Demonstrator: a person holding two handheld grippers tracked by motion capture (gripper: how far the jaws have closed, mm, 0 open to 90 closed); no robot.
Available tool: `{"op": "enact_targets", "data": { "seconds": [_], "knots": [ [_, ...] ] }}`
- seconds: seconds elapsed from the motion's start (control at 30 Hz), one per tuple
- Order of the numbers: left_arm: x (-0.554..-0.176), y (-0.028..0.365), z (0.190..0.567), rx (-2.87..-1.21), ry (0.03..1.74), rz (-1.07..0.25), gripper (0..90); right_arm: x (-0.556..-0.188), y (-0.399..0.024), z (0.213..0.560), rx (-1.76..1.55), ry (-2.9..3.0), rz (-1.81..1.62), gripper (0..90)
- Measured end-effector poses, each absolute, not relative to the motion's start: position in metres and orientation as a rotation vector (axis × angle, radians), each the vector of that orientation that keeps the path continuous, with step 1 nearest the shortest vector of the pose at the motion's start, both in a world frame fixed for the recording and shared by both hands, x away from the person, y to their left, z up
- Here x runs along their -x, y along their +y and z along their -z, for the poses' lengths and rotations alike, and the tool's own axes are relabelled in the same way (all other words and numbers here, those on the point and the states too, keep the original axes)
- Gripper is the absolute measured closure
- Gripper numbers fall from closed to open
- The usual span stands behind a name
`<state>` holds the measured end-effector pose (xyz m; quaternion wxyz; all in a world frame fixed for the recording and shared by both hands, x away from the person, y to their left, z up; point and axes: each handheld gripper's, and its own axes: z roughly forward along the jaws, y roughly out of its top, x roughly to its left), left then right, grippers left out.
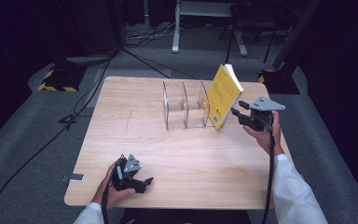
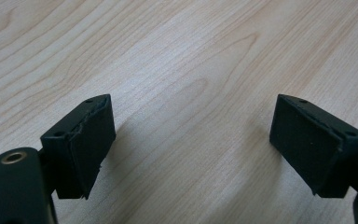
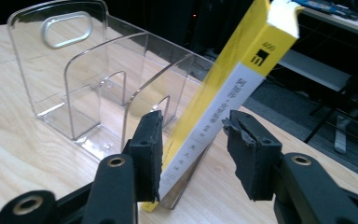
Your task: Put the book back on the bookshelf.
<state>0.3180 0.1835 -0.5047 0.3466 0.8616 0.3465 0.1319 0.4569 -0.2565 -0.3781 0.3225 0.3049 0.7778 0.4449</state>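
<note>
Your right gripper [image 3: 193,154] stood part open astride the leaning book [image 3: 223,98], pads seemingly clear, book foot hidden behind a jaw, your left gripper [image 2: 191,144] wide open, empty, near edge.

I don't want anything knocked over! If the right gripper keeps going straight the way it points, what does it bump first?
Probably the yellow book: its spine stands between the right gripper's open jaws, leaning against the clear organizer.

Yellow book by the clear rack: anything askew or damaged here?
Yes. The yellow book leans tilted against the clear rack's end wall, outside its slots. The right gripper's pad looks chipped and ragged.
</note>
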Motion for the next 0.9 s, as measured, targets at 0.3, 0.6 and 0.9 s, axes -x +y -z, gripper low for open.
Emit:
{"op": "enact_targets", "data": {
  "seconds": [0.3,0.6,0.9],
  "knots": [
    [-0.318,0.183,0.505,-2.236,0.899,-0.342,14.6,-0.450,-0.259,0.381,-0.780,2.101,-1.144,52.1],
    [-0.318,0.183,0.505,-2.236,0.898,-0.342,14.6,-0.439,-0.264,0.382,-0.760,2.147,-1.127,49.7],
    [-0.318,0.183,0.505,-2.235,0.899,-0.342,14.6,-0.429,-0.269,0.389,-0.745,2.195,-1.097,47.0]
  ]
}}
